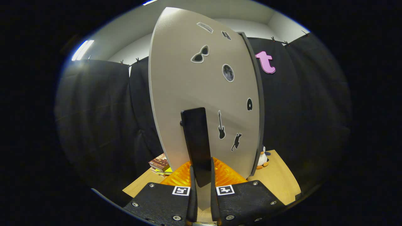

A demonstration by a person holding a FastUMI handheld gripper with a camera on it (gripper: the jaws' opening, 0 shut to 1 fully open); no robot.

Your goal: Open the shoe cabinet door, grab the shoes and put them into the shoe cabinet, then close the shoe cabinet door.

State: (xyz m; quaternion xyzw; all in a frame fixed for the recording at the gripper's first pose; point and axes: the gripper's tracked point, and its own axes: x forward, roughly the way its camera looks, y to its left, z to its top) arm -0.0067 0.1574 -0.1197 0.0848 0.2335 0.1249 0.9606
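The gripper (201, 183) has its fingers (192, 188) closed onto the lower end of the dark handle (197, 141), one finger on each side, and both seem to press on it, though the contact itself is hard to make out. The handle stands upright on the grey door (188, 78) of the cabinet (stickers dot it: sunglasses, a moon, a guitar, a cat), which rises just ahead of the fingers. Beyond the door, on the wooden table (279, 179), some books (160, 164) lie to one side and a penguin toy (262, 157) stands at the other.
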